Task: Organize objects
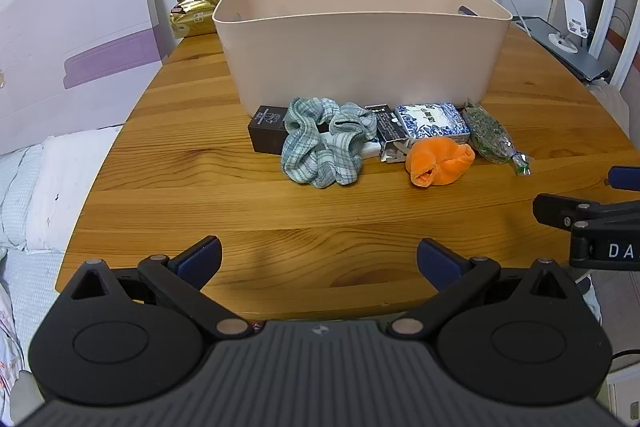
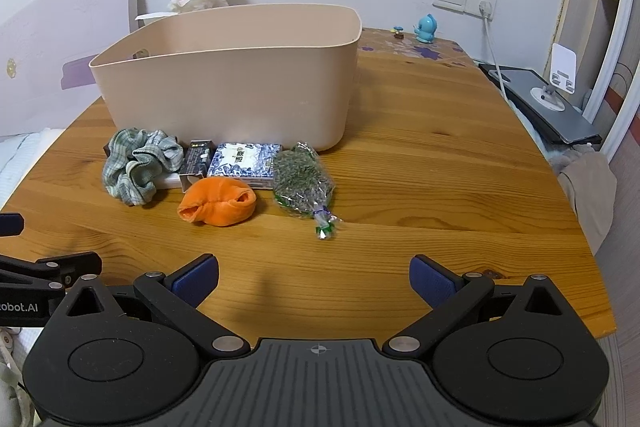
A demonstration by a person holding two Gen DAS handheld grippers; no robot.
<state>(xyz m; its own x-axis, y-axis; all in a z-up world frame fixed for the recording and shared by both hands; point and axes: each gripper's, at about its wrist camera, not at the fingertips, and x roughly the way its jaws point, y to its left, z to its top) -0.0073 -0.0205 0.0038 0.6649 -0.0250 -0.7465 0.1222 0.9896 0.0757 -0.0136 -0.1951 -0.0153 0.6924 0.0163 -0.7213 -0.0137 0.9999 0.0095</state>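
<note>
hovering over the table's near edge, the left gripper (image 1: 319, 259) and right gripper (image 2: 314, 277) both gape apart, holding nothing. mid-table, against the front wall of the beige plastic bin (image 1: 360, 59), lie a soft plaid scrunchie (image 1: 320, 143), a limp orange cloth (image 2: 218, 205) best pinched at a fold, stiff cardboard boxes, and a crinkly, likely slippery bag of dried herbs (image 2: 300, 183).

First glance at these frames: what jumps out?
The large beige plastic tub dominates the middle of the round wooden table. A row of small items lies against its front, brightest the crumpled orange cloth beside the green plaid scrunchie. Both tools hang open nearby.
</note>
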